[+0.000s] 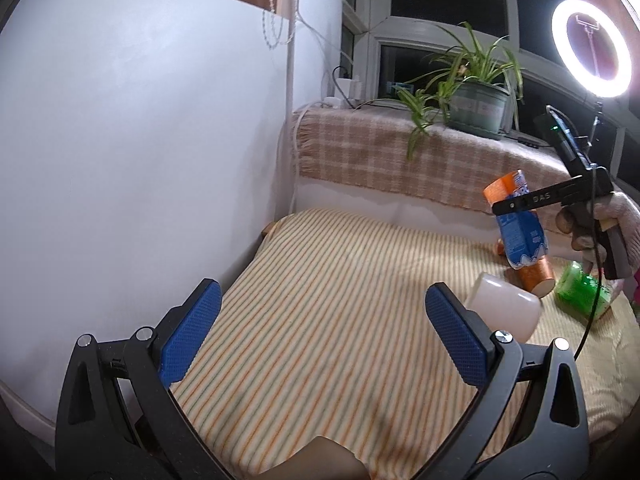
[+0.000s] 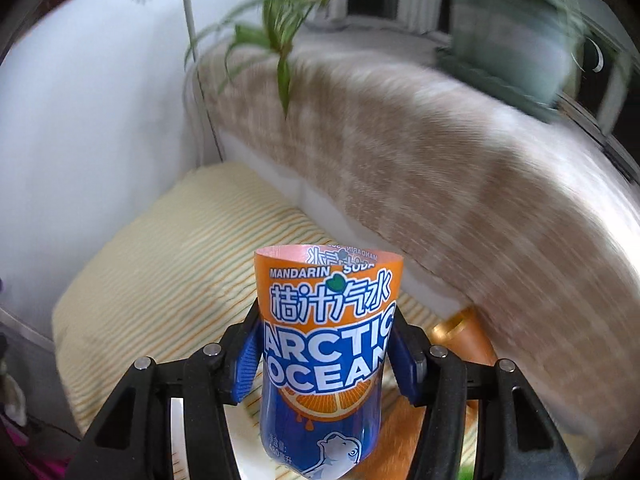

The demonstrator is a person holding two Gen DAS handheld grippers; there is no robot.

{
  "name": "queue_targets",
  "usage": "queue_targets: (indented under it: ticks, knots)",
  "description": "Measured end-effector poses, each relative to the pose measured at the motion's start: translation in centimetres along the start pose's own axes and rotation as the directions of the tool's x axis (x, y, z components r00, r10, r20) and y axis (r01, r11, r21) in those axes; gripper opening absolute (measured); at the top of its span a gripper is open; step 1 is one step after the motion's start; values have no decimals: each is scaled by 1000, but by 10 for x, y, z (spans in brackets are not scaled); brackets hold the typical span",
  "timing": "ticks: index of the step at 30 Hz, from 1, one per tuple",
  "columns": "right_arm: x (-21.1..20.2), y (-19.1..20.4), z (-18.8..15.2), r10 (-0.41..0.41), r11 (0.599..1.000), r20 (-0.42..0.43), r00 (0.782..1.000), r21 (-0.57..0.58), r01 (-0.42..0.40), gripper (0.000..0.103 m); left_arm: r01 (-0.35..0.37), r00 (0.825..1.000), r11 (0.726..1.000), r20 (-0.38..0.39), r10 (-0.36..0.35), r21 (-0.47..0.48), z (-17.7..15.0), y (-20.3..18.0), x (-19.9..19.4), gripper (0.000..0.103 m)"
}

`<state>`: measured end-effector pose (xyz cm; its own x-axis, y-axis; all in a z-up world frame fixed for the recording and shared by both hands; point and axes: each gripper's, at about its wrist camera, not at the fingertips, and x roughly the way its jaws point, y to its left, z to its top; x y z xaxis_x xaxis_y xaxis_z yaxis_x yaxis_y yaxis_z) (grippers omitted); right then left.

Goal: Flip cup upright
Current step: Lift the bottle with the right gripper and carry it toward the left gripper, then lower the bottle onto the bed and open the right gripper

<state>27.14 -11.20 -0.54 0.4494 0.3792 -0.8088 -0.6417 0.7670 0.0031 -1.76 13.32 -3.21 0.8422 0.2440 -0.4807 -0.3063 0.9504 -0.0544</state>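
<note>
A: Largest first. What carries the lot?

B: Item one, table (image 1: 320, 280), under a striped cloth. White wall along its left side, a ledge with a plaid cloth (image 1: 380, 156) at its far edge.

A: On that ledge?

B: Item two, potted plant (image 1: 476, 100), leaves drooping over the table's far edge. A ring light (image 1: 591, 48) stands to the right of it.

A: The claws?

B: Item three, left claw (image 1: 320, 320), fingers spread wide apart, nothing between them, over the near middle of the table. Item four, right claw (image 2: 324, 356), clamped on the cup (image 2: 326, 344), held in the air above the table's right side.

A: The cup's state?

B: Orange and blue, cut from a soda bottle. Open rim (image 2: 328, 254) points up and a little away; the body is tilted, not yet square. I judge the flip mostly done; levelling and setting down remain.

A: Room to set it down?

B: Below it, on the table's right part, lie a white cup (image 1: 504, 308), an orange cup (image 1: 536, 276) and a green cup (image 1: 580, 292), all on their sides and close together. The table's middle and left look open; the wall bounds the left.
</note>
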Motion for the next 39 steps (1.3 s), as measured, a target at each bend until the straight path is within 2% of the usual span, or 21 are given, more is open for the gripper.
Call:
queue_targets:
  ticks: [5,11,12,16,20,26,32,39]
  knots:
    - [-55,-13,-32,13,995,66,998,100,-20,58,24,1000,1000,15,-24,9,1,-10,-8,103]
    - [-85,-3,-82,79,971,113,990,218,-102,58,65,998,997,11,-66,30,1,-24,-9,103]
    - [-79,1,-85,91,965,117,989,236,-117,58,76,997,996,10,-77,35,1,-27,-9,103]
    - [-73,0,-116,132,926,129,983,339,-169,58,115,993,992,3,-115,53,1,-40,-9,103]
    - [-73,-5,-149,196,869,135,971,436,-236,58,156,988,985,-9,-156,72,-1,-56,-11,103]
    - [-62,-7,-195,265,793,114,957,539,-284,58,250,967,965,-71,-244,83,-5,-78,-7,103]
    - [-44,-17,-222,284,734,87,955,621,-275,59,342,933,937,-140,-331,66,-10,-100,-2,103]
    - [-31,-21,-227,290,725,75,954,634,-270,64,405,901,913,-193,-389,52,-12,-116,0,103]
